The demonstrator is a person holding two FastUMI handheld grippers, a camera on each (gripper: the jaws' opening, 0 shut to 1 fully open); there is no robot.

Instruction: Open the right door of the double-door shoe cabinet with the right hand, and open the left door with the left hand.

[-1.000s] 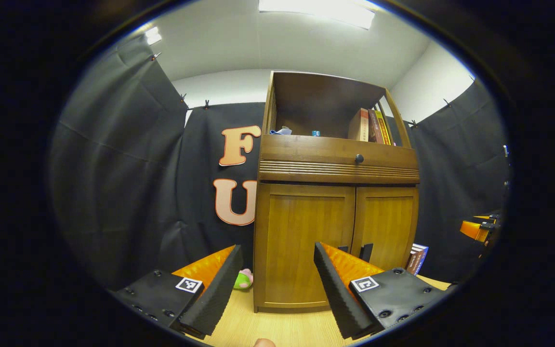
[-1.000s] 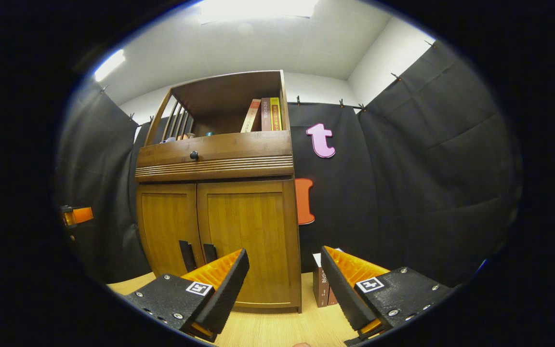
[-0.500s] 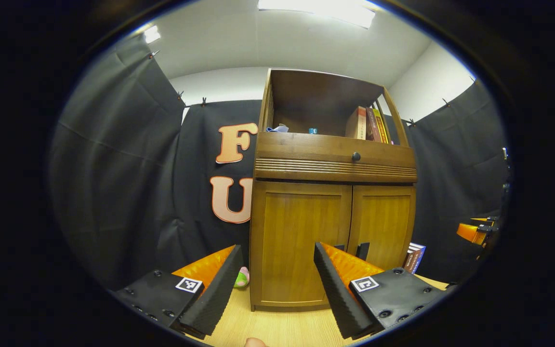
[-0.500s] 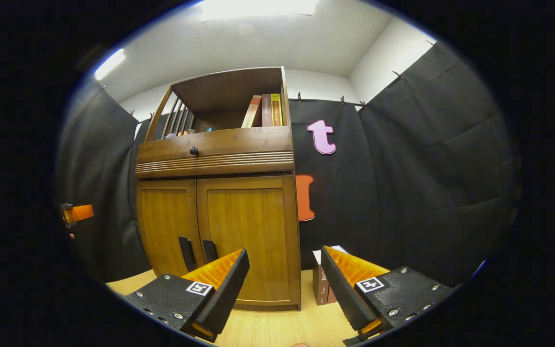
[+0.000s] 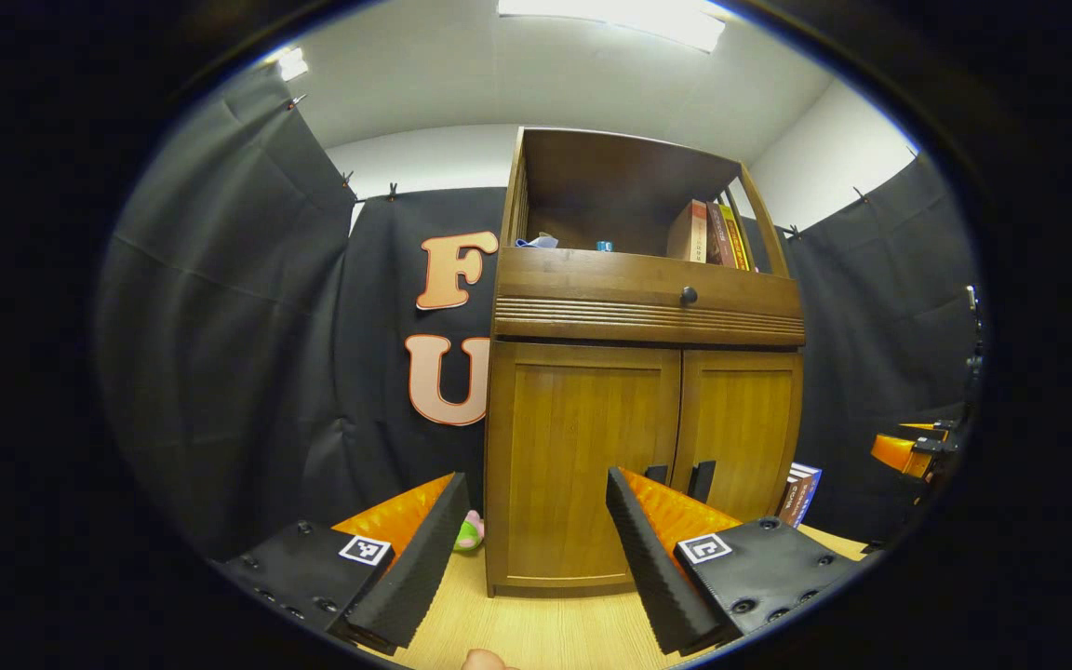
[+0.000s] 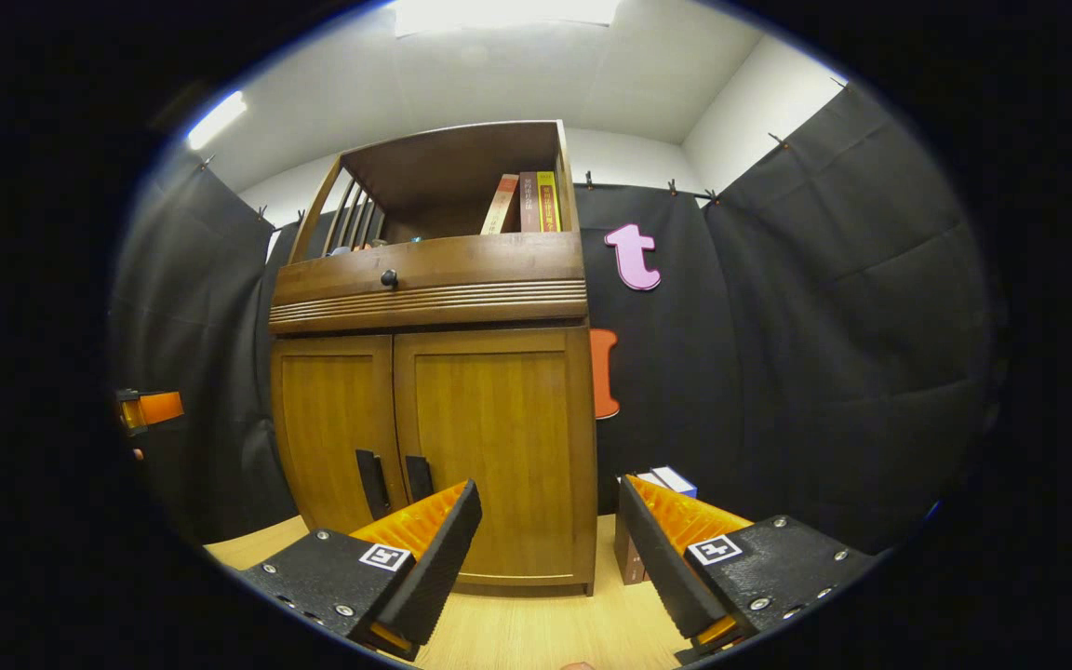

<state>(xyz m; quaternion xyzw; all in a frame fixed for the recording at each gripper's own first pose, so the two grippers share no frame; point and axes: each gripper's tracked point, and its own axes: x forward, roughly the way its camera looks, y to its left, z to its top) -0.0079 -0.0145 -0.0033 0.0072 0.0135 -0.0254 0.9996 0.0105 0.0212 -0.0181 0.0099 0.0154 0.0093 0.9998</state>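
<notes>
shoe cabinet doors closed; books stand on its open shelf.

No text, brand or number can be made out on anything in either view. Printing is seen on the spines of the books standing on the cabinet's open shelf, but the characters are too small and blurred to be read (the same holds in the left gripper view, where the books appear at the shelf's right end). Markings are also carried on the boxed books standing on the bench beside the cabinet, and nothing there can be deciphered. A square black-and-white coded tag is borne on each gripper finger housing; a pattern is shown, not letters or digits.
</notes>
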